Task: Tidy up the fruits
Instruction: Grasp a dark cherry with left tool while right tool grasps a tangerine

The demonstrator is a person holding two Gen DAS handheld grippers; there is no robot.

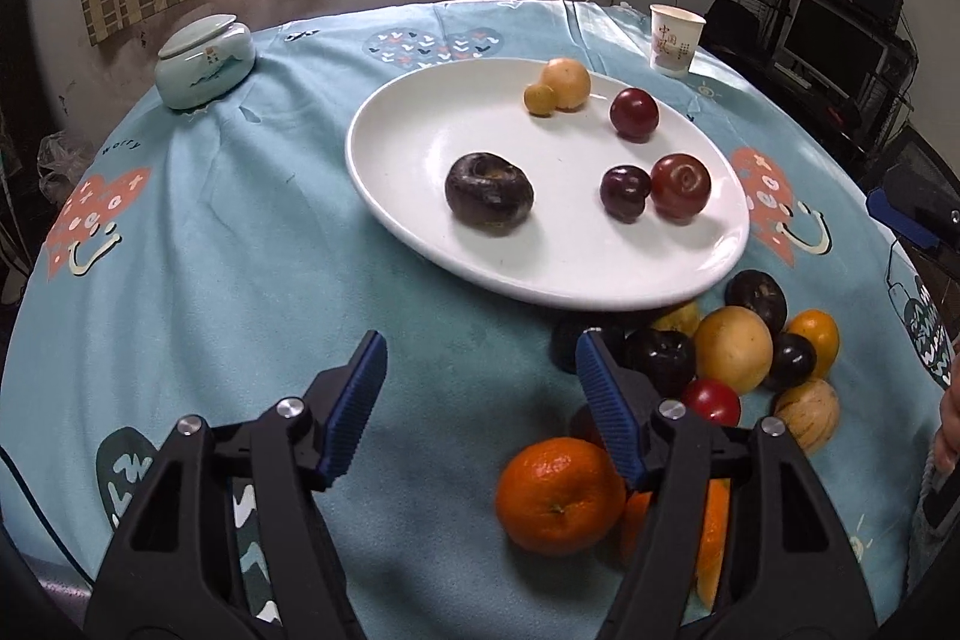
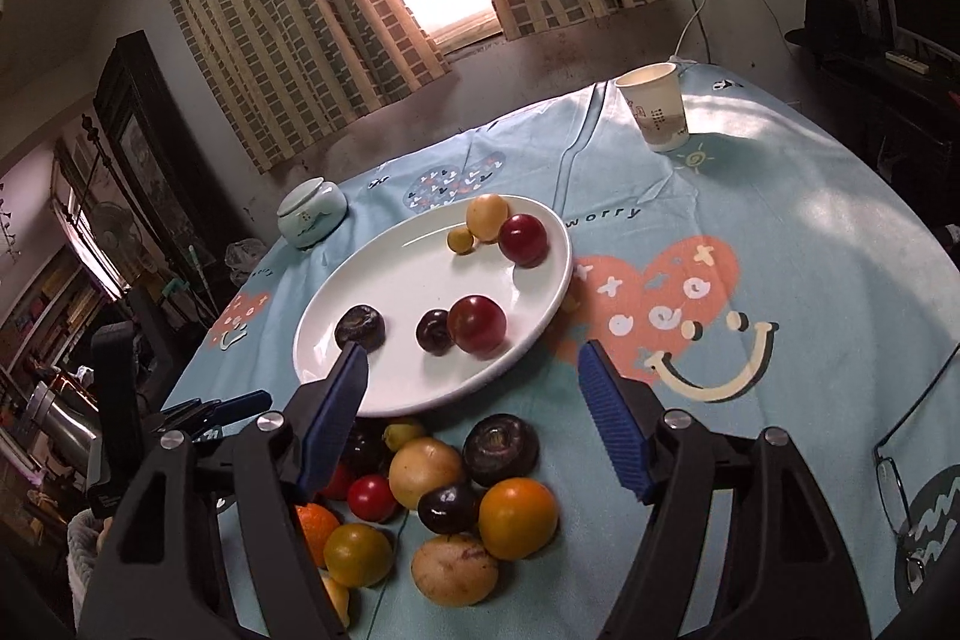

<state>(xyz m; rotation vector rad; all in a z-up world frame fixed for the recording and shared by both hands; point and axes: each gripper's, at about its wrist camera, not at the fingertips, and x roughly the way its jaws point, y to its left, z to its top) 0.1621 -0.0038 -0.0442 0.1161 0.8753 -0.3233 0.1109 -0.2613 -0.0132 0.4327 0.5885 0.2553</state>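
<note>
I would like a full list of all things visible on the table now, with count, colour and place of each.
plate: one, white, middle of the table.
fruits on plate: six; two yellow, two red, two dark.
fruits off plate: a loose pile, orange, yellow, red, dark; near the plate's close rim; exact count unclear.
lidded jar: one, pale green, far left.
paper cup: one, white, far right.
glasses: one pair, right edge.
tablecloth: one, light blue with hearts.
left gripper: open, empty.
right gripper: open, empty.

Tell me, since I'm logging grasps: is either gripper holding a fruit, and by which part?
Nothing is held. The left gripper and right gripper both stand open, with no fruit between their pads.
</note>
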